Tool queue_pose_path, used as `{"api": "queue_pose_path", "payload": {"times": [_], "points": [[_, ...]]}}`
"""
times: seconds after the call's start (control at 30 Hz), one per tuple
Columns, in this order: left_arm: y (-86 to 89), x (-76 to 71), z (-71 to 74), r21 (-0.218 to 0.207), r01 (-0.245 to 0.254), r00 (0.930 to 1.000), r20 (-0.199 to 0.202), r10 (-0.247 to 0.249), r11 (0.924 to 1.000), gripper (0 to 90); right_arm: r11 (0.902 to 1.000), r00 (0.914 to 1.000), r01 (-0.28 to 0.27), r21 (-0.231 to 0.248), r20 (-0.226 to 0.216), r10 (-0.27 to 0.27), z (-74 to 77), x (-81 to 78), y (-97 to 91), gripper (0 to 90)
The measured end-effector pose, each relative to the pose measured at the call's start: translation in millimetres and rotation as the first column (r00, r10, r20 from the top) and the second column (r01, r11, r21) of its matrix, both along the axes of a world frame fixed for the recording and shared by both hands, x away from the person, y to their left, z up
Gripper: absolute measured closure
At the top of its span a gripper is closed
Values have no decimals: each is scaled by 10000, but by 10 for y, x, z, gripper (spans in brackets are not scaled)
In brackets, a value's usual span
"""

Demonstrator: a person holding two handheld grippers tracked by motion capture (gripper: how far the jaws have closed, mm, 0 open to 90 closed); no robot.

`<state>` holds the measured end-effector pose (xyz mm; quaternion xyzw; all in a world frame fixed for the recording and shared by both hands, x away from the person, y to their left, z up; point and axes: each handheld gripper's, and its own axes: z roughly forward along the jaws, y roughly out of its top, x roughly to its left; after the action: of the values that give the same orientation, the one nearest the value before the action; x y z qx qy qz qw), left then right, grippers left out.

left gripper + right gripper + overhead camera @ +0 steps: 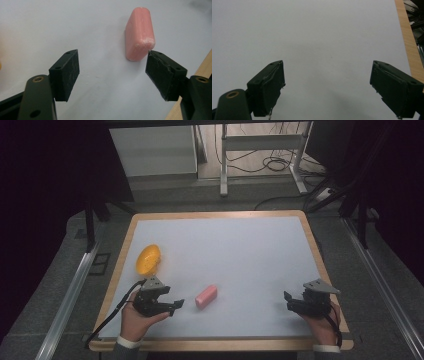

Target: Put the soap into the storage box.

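A pink bar, like a block of soap with rounded ends, lies on the white table top near the front. My left gripper is just to its left, open, jaws pointing at it. In the left gripper view the pink bar lies just ahead of my left gripper, its near end close to the right pad, and nothing sits between the pads. My right gripper rests at the front right, open, and in its own view my right gripper looks over bare white surface.
An orange bowl-like object lies on its side at the left of the table. The table has a wooden rim. Beyond it are grey floor, metal rails and a desk frame with cables.
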<state>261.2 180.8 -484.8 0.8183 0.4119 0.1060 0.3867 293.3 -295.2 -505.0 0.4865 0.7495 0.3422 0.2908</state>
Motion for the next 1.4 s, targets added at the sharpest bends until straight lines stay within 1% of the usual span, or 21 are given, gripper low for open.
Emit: {"api": "queue_pose_path", "payload": {"times": [0.3,0.33,0.37,0.43,0.5,0.6,0.63,0.7,0.8,0.83,0.87,0.9,0.93,1.17,1.23,1.4], "points": [[-119,30,6,263,203,9997,-143,-200,9994,275,10000,9999,90,18,-87,-90,-26,3,-31,122],[-130,36,5,159,240,9995,-217,-236,9996,276,10000,9999,92,9,-87,-92,-24,2,-30,122],[-137,44,1,141,247,9994,-261,-243,9996,276,10000,9999,86,18,-75,-85,-22,1,-30,122],[-160,51,-2,364,251,9993,-283,-241,9990,276,10000,9999,87,44,-71,-87,-17,-2,-31,121],[-193,53,11,325,364,9990,-286,-355,9988,276,9999,9999,98,41,-64,-98,-16,-3,-34,122],[-253,72,33,426,481,9986,-249,-471,9979,277,9999,9999,104,35,-59,-104,-17,-4,-38,122],[-269,83,34,294,510,9983,-302,-501,9983,277,9999,9999,100,29,-62,-99,-17,-5,-38,122],[-315,104,36,512,550,9981,-313,-535,9972,277,9999,9999,114,27,-62,-114,-14,-8,-38,121],[-373,122,51,570,686,9972,-335,-667,9960,276,9999,9999,129,43,-52,-129,-12,-9,-43,122],[-389,131,52,533,681,9972,-354,-663,9963,276,9999,9999,145,51,-54,-144,-13,-8,-45,122],[-392,147,50,460,697,9967,-456,-676,9965,276,9999,9999,148,52,-53,-147,-14,-8,-46,121],[-397,158,41,520,627,9971,-473,-602,9967,276,9999,9999,148,55,-53,-147,-14,-8,-47,121],[-401,166,36,656,602,9972,-490,-570,9960,276,9999,9999,144,58,-55,-144,-14,-8,-47,121],[-497,187,58,858,805,9957,-529,-761,9931,273,9999,9999,108,31,-93,-108,-23,-5,-40,122],[-578,198,76,984,929,9948,-519,-882,9908,272,10000,9999,95,11,-97,-95,-27,-4,-35,122],[-644,214,78,1037,1043,9935,-557,-990,9891,272,9999,9999,115,26,-91,-115,-28,-3,-43,121]]}}
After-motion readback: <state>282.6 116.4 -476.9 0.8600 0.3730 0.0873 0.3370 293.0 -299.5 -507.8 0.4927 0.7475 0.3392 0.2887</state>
